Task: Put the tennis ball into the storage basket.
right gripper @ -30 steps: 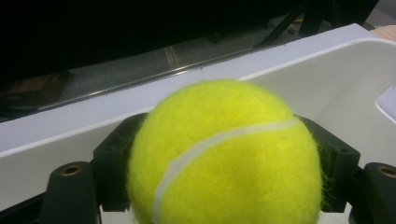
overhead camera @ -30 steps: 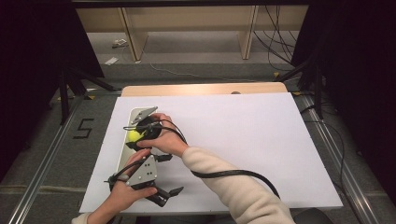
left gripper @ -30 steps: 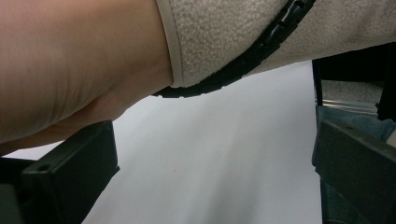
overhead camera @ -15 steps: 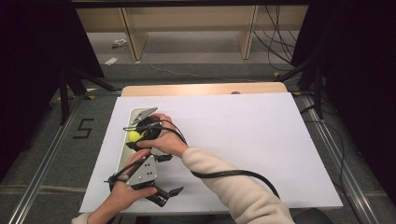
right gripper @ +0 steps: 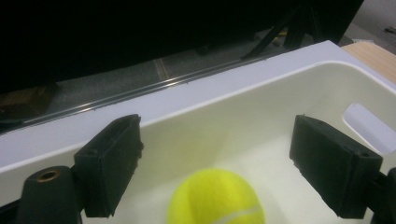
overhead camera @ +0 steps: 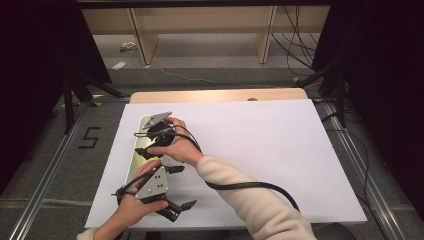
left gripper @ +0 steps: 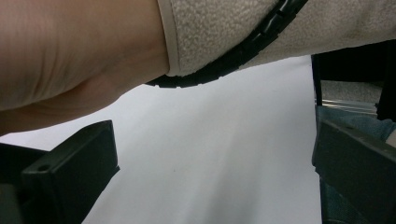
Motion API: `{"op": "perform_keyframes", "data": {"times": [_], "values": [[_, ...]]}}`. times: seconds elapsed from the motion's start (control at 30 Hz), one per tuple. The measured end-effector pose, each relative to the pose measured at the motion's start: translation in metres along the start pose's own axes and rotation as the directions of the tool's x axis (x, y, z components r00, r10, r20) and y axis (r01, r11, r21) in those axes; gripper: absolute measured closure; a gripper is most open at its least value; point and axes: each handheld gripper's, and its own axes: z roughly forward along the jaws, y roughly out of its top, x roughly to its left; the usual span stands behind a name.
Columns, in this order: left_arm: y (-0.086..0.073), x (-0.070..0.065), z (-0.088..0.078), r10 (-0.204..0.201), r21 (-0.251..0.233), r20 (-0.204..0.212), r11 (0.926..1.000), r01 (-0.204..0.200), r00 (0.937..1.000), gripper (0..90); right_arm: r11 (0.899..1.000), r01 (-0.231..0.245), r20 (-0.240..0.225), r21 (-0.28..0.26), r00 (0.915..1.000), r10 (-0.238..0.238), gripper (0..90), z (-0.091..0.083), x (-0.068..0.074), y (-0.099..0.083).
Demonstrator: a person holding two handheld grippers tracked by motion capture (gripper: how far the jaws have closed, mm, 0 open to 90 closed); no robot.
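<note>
1 ball (right gripper: 215, 198), 1 bin (right gripper: 261, 100), 2 tools.

Ball (right gripper: 215, 198) in bin (right gripper: 280, 116), table's (overhead camera: 260, 150) left.

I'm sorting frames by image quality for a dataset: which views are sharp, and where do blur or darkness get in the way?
High view: evenly lit on the white table, both sides black. Left gripper view: the sleeve and wrist sit very close and soft, with a faint shadow on the table. Right gripper view: the tennis ball is bright but slightly blurred in the white bin, and the background is very dark.
</note>
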Motion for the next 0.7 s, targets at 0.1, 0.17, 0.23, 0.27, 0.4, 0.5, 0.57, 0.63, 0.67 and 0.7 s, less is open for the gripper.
{"op": "perform_keyframes", "data": {"times": [0.1,0.17,0.23,0.27,0.4,0.5,0.57,0.63,0.67,0.7], "values": [[0.000,0.000,0.000,0.000,0.000,0.001,1.0000,0.000,1.0000,0.0,1.000,0.003,0.003,-0.002,1.0000,-0.003,17.4,-0.002,-0.001,0.000],[0.000,0.000,0.000,0.000,0.000,0.000,1.0000,0.000,1.0000,0.0,1.000,-0.004,0.004,-0.006,1.0000,0.004,17.4,-0.004,-0.001,-0.001],[0.000,0.000,0.000,0.001,0.000,-0.001,1.0000,-0.001,1.0000,0.0,1.000,-0.003,0.006,-0.014,1.0000,0.003,17.6,-0.006,-0.001,-0.001],[0.000,0.000,0.000,0.001,0.000,0.000,1.0000,-0.001,1.0000,0.0,1.000,-0.002,0.005,-0.015,1.0000,0.002,17.6,-0.008,-0.002,-0.001],[0.000,0.000,0.000,-0.001,0.000,0.001,1.0000,0.001,1.0000,0.0,1.000,-0.009,0.016,-0.028,0.9998,0.009,17.7,-0.015,-0.003,-0.002],[0.000,0.000,0.000,0.000,0.002,0.000,1.0000,0.000,1.0000,0.0,0.999,-0.015,0.025,-0.033,0.9996,0.015,17.8,-0.023,-0.006,-0.003],[0.000,0.000,0.000,0.000,0.003,0.002,1.0000,0.000,1.0000,0.0,0.999,-0.022,0.034,-0.040,0.9992,0.023,17.9,-0.028,-0.008,-0.004],[0.000,0.000,0.000,0.000,0.003,0.002,1.0000,0.000,1.0000,0.0,0.999,-0.027,0.037,-0.041,0.9989,0.028,17.8,-0.033,-0.009,-0.005],[0.000,0.000,0.000,-0.001,0.003,0.000,1.0000,0.001,1.0000,0.0,0.999,-0.029,0.042,-0.046,0.9986,0.031,17.9,-0.034,-0.010,-0.006],[0.000,0.000,0.000,0.000,0.003,0.000,1.0000,0.000,1.0000,0.0,0.999,-0.027,0.045,-0.046,0.9986,0.029,17.8,-0.036,-0.010,-0.007]]}}
